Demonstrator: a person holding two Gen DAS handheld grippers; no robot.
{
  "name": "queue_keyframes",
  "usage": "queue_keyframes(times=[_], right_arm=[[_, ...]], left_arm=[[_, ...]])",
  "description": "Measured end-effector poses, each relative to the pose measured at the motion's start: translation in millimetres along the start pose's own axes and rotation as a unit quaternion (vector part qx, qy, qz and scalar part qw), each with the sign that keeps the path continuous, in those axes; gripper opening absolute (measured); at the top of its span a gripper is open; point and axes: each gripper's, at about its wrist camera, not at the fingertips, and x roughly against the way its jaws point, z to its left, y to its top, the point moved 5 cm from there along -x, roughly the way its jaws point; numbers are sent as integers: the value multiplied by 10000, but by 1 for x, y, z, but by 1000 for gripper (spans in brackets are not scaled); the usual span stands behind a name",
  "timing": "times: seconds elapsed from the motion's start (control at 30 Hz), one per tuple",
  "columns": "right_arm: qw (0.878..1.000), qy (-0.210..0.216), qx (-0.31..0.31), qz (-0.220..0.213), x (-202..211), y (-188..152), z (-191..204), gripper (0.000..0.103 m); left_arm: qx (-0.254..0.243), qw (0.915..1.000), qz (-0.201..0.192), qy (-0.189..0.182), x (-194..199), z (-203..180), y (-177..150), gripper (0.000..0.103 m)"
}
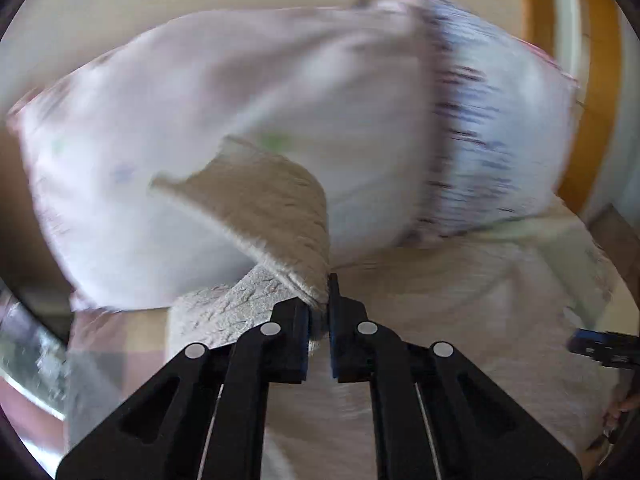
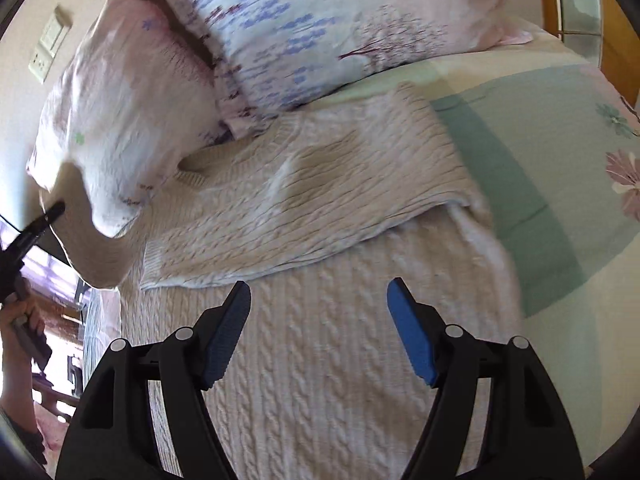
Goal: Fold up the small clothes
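The left gripper point(image 1: 319, 314) is clenched on a fold of the cream cable-knit sweater point(image 2: 320, 208), lifting that part clear of the bed. The right gripper point(image 2: 319, 330) hangs released over the sweater's lower body, jaws wide apart, touching nothing that I can see.

Progress, as judged: partial. One sleeve lies folded across the chest in the right wrist view; the side held by the left gripper is not yet laid down, and no final fold of the body shows.

Surface: a bed with a pale green and pink floral sheet point(image 2: 560, 184). Two floral pillows point(image 2: 320, 20) lie at the sweater's collar end. A cream wall carries a switch plate point(image 2: 48, 48); a wooden frame point(image 1: 600, 92) stands at the bed's far side.
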Motion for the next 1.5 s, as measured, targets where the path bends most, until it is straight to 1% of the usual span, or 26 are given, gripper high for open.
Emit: queue_keyframes(times=[0.03, 0.07, 0.1, 0.17, 0.2, 0.23, 0.27, 0.33, 0.4, 0.47, 0.53, 0.57, 0.67, 0.7, 0.77, 0.8, 0.9, 0.97, 1.07, 1.13, 1.23, 1.3, 1.4, 1.43, 1.47, 1.5], right_arm=[[10000, -13, -29, -23, 2, 0, -8, 72], [10000, -50, -25, -11, 3, 0, -11, 72], [9999, -95, -21, 25, 4, -1, -16, 72], [9999, -77, -55, 73, 13, -5, -25, 72], [10000, -55, -65, 15, 21, -6, -30, 72], [9999, -70, -76, -71, 30, -9, -35, 72], [9998, -116, -104, -103, 39, -15, -44, 72], [9995, -156, -268, 43, 47, -27, -61, 72], [9981, -71, -562, 241, 52, -43, -78, 72], [9959, 47, -777, 456, 55, -59, -89, 67], [9928, 221, -950, 701, 56, -77, -95, 65], [9908, 322, -1042, 805, 55, -84, -97, 60], [9816, 847, -1439, 927, 62, -108, -101, 54], [9777, 994, -1546, 1019, 61, -113, -101, 44], [9658, 1327, -1786, 1328, 59, -130, -101, 28], [9612, 1440, -1853, 1452, 57, -138, -99, 20], [9499, 1692, -1977, 1731, 55, -158, -94, 10], [9474, 1861, -2004, 1664, 57, -158, -87, 9], [9383, 2366, -2190, 1250, 62, -128, -76, 8], [9321, 2766, -2202, 794, 65, -86, -64, 8], [9241, 3212, -2061, 199, 59, -11, -44, 8], [9173, 3357, -2142, -81, 43, 35, -36, 8], [9246, 3081, -2188, -476, 3, 99, -35, 9], [9274, 2925, -2274, -521, -11, 111, -38, 9], [9289, 2720, -2464, -490, -32, 126, -42, 17], [9328, 2492, -2576, -383, -49, 133, -47, 39]], left_arm=[[-99, 9991, 59, -408, -11, -44, 2, 21], [-212, 9968, 204, -750, -25, -83, 1, 42], [-379, 9936, 459, -963, -43, -119, -4, 47], [-538, 9911, 869, -851, -55, -142, -24, 46], [-532, 9914, 882, -803, -46, -138, -37, 47], [-505, 9933, 772, -700, -33, -125, -49, 56], [-414, 9954, 675, -532, -19, -105, -61, 73], [64, 9972, 728, -174, 9, -51, -90, 78], [807, 9905, 1100, 164, 31, 6, -130, 77], [1380, 9802, 1377, 353, 41, 41, -163, 77], [2058, 9650, 1613, 216, 54, 63, -199, 76], [2343, 9577, 1671, 34, 60, 64, -215, 74], [2571, 9478, 1868, -256, 70, 52, -245, 61], [2617, 9450, 1931, -347, 69, 47, -255, 58], [2614, 9479, 1785, -361, 75, 37, -265, 52], [2706, 9443, 1808, -486, 80, 33, -270, 49], [3020, 9318, 1826, -846, 85, 28, -281, 28], [3141, 9245, 1924, -981, 79, 20, -283, 13], [3342, 9121, 1952, -1350, 74, 17, -273, 7], [3346, 9123, 1682, -1655, 68, 24, -243, 7], [3312, 9207, 1108, -1741, 48, 59, -178, 6], [3136, 9335, 760, -1566, 24, 82, -127, 6], [2808, 9516, 552, -1122, -22, 97, -66, 11], [2742, 9554, 498, -977, -38, 100, -52, 26], [2669, 9584, 529, -861, -55, 102, -43, 53], [2610, 9616, 665, -527, -70, 105, -39, 68]])
